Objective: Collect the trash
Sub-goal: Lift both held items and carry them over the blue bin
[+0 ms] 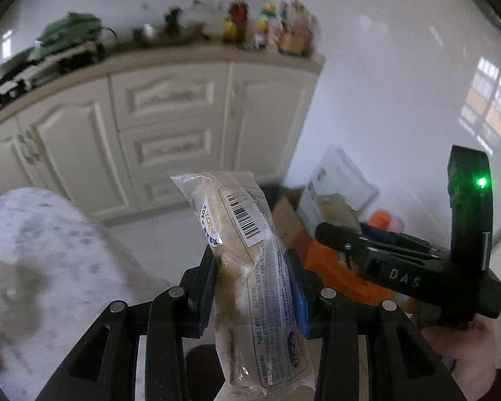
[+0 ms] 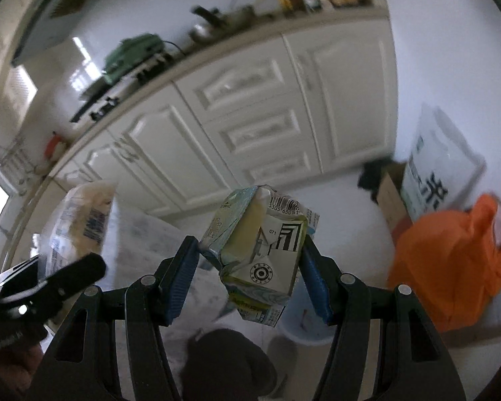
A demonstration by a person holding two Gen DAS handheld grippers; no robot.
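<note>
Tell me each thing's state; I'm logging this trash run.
Left hand-held gripper: shut on wrapper.
Wrapper: sealed, upright, held off the floor.
Right hand-held gripper: shut on carton.
Carton: crushed, tilted, held up.
Orange bag: slumped on the floor.
Cabinet doors: closed.

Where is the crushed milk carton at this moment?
In the right wrist view, the milk carton is gripped between the right gripper fingers, held up before the white cabinets, left of the orange bag.
</note>
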